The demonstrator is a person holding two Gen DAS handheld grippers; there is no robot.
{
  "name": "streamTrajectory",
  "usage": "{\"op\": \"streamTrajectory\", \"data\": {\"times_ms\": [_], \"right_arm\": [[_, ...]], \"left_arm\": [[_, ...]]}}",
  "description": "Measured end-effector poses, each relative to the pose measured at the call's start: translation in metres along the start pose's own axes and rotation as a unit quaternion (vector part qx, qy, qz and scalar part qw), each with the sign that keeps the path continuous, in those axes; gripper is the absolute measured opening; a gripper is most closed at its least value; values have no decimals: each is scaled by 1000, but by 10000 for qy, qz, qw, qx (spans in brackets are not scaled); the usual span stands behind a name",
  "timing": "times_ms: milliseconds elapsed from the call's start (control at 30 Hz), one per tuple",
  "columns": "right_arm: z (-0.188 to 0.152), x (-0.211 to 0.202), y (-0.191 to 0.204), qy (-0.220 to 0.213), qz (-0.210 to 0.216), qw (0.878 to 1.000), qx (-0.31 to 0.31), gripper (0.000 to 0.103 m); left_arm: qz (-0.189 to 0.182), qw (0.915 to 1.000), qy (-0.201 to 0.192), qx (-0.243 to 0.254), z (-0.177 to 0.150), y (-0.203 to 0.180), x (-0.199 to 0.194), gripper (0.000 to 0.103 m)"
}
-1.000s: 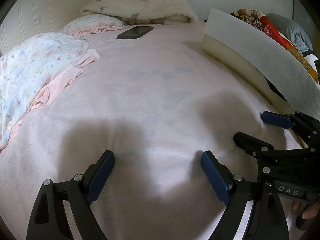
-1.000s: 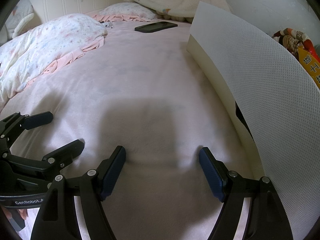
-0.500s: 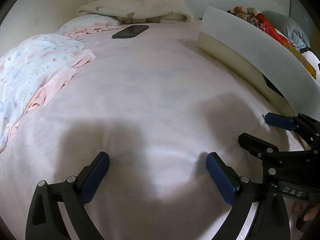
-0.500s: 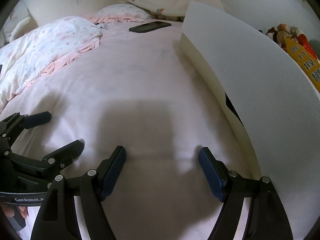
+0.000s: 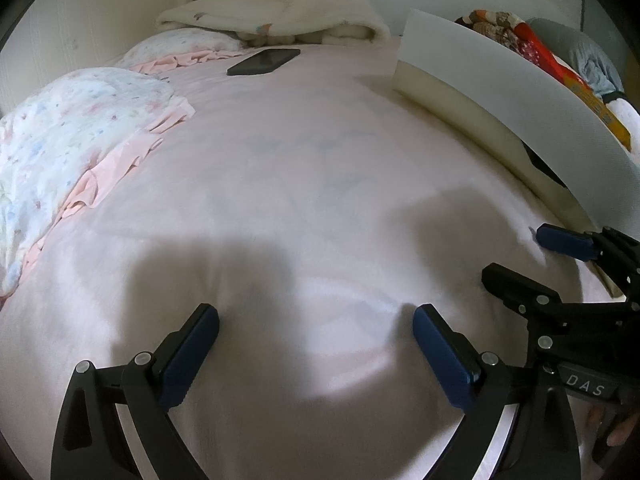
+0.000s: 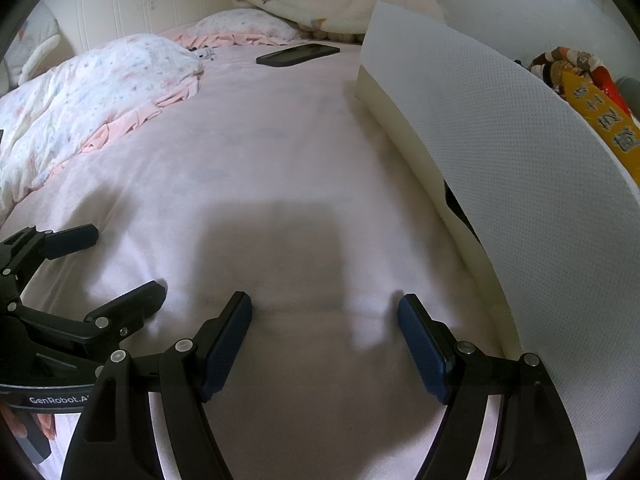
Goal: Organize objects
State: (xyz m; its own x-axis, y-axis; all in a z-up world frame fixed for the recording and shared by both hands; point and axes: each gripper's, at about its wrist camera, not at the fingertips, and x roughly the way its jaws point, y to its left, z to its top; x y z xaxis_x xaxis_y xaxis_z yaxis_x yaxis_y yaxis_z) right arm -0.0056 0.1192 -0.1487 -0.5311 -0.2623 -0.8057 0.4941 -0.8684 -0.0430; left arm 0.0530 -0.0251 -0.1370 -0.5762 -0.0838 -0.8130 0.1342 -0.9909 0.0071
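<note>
Right view only: yellow lettered banner (image 6: 600,120) behind white panel (image 6: 500,128).

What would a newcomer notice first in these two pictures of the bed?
The eye goes first to the flat black phone lying alone on the pale pink bedsheet, far ahead near the folded cream fleece blanket. Next comes the tall white textured fabric bin along the right side. Both open tools, left tool and right tool, hover empty over the sheet.
</note>
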Motion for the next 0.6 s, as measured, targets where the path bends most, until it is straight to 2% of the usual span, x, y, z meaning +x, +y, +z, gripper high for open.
{"op": "streamTrajectory", "data": {"times_ms": [133,267,467,600], "right_arm": [[-10,-7,-2,60,-23,10000,73,75],[-20,-15,-2,89,-38,10000,-17,75],[-22,-12,-1,-27,-163,9997,183,81],[-23,-12,-4,-38,-71,9996,266,82]], "left_arm": [[77,9999,35,79,-11,-11,-10,99],[241,9994,-194,132,-24,-18,-19,99],[153,9998,-156,5,-24,-13,-18,103],[163,9997,-169,7,-25,-13,-17,103]]}}
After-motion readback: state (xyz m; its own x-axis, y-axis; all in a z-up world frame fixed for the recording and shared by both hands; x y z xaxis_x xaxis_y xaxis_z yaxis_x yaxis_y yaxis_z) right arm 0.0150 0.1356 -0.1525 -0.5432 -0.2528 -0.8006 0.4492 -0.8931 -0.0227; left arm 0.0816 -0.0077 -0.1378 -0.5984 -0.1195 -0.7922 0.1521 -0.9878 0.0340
